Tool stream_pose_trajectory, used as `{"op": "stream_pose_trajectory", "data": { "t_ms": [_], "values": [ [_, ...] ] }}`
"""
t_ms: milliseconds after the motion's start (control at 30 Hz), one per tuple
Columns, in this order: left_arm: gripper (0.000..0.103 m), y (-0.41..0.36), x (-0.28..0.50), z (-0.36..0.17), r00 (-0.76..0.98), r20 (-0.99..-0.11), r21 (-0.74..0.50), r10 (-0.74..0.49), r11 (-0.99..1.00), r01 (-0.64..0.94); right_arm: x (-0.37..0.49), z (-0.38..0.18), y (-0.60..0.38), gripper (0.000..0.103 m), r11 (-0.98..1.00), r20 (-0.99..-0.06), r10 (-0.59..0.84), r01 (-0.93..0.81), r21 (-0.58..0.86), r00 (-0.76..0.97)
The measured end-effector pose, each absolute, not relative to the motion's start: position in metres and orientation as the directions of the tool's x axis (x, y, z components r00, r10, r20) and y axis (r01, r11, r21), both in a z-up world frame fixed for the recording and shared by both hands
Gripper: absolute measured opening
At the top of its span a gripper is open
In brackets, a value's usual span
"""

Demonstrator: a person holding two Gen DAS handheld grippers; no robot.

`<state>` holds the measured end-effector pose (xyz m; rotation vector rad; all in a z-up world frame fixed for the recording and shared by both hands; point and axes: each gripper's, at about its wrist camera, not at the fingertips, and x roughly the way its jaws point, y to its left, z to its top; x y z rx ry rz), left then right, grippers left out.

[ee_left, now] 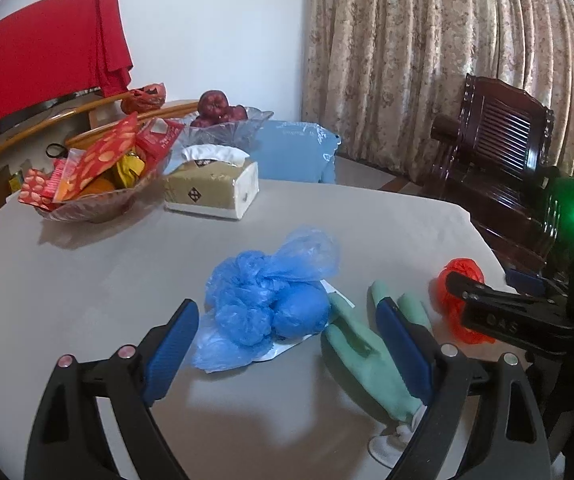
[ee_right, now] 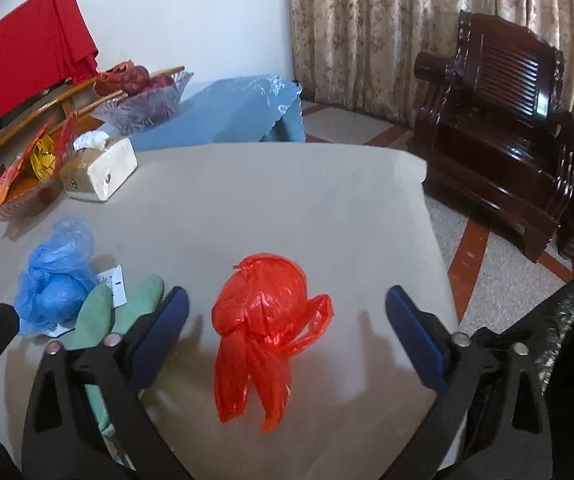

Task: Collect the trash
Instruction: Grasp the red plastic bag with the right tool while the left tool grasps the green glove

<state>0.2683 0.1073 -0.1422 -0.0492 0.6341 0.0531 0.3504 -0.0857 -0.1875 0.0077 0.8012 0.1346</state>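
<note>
Both claws, left claw (ee_left: 287, 340) and right claw (ee_right: 287, 320), gape empty over one blue bag (ee_left: 267, 296), one red bag (ee_right: 265, 320), one green glove (ee_left: 371, 352).

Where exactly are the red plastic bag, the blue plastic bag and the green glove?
red plastic bag (ee_right: 263, 308), right wrist view, on its round knotted body.
blue plastic bag (ee_left: 259, 300), left wrist view, on its crumpled middle.
green glove (ee_left: 363, 356), left wrist view, on the palm.

The desk (ee_right: 287, 200) is plain pale grey. On it lie a translucent blue plastic bag (ee_left: 271, 296), a bright red-orange plastic bag (ee_right: 263, 328) and a mint-green glove (ee_left: 371, 344). The tongs (ee_right: 287, 316) are black with dark blue pads (ee_right: 415, 328). The curtain (ee_left: 427, 60) has a beige floral pattern; the cloth (ee_left: 43, 44) is solid red.
</note>
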Motion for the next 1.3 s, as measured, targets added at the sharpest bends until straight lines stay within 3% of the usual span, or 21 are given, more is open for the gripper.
{"op": "stream_pose_trajectory", "data": {
  "t_ms": [100, 333, 433, 833, 1300],
  "values": [
    [0.089, 0.105, 0.269, -0.144, 0.8, -0.599, -0.033, 0.028, 0.998, -0.06, 0.355, -0.192, -0.085, 0.079, 0.99, -0.736, 0.135, -0.121, 0.073, 0.663],
    [0.089, 0.097, 0.27, -0.144, 0.796, -0.605, -0.037, 0.017, 0.998, -0.049, 0.361, -0.2, -0.083, 0.045, 0.974, -0.769, 0.217, -0.184, 0.131, 0.601],
    [0.089, 0.092, 0.271, -0.146, 0.792, -0.611, -0.036, 0.009, 0.999, -0.04, 0.358, -0.2, -0.086, 0.038, 0.968, -0.767, 0.242, -0.199, 0.152, 0.594],
    [0.089, 0.06, 0.272, -0.164, 0.74, -0.672, -0.063, -0.046, 0.998, 0.005, 0.332, -0.169, -0.124, 0.037, 0.977, -0.711, 0.213, -0.121, 0.178, 0.67],
    [0.087, 0.047, 0.296, -0.192, 0.632, -0.775, -0.086, -0.034, 0.995, -0.051, 0.319, -0.179, -0.137, 0.037, 0.972, -0.719, 0.228, -0.103, 0.213, 0.657]
  ]
}}
